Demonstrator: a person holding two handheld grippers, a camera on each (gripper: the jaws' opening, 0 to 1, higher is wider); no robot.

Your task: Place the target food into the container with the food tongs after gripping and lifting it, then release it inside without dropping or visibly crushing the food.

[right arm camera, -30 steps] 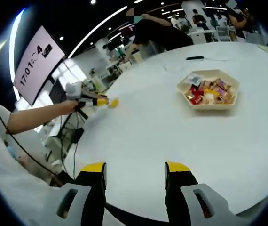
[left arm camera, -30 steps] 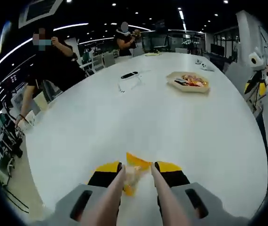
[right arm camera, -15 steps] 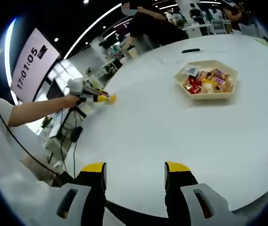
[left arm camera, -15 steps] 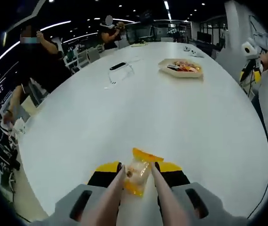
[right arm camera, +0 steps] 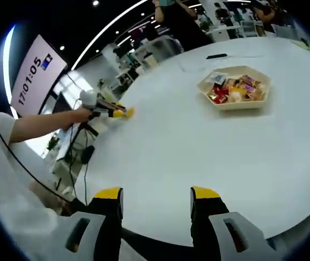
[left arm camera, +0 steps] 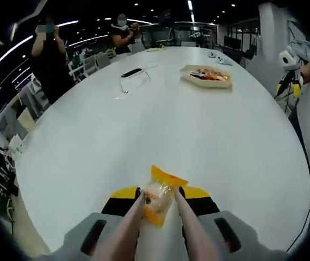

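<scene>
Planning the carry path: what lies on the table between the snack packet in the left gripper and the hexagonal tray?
Bare white table in the left gripper view: nothing lies between the snack packet held by the left gripper and the hexagonal tray.

Both views low over white table [left arm camera: 160, 125], sharing far snack tray [right arm camera: 234, 89].

Wide bare table [left arm camera: 160, 125] btwn me & tray [left arm camera: 206, 76]; only phone [left arm camera: 131, 72] and cable off left, well apart.
</scene>
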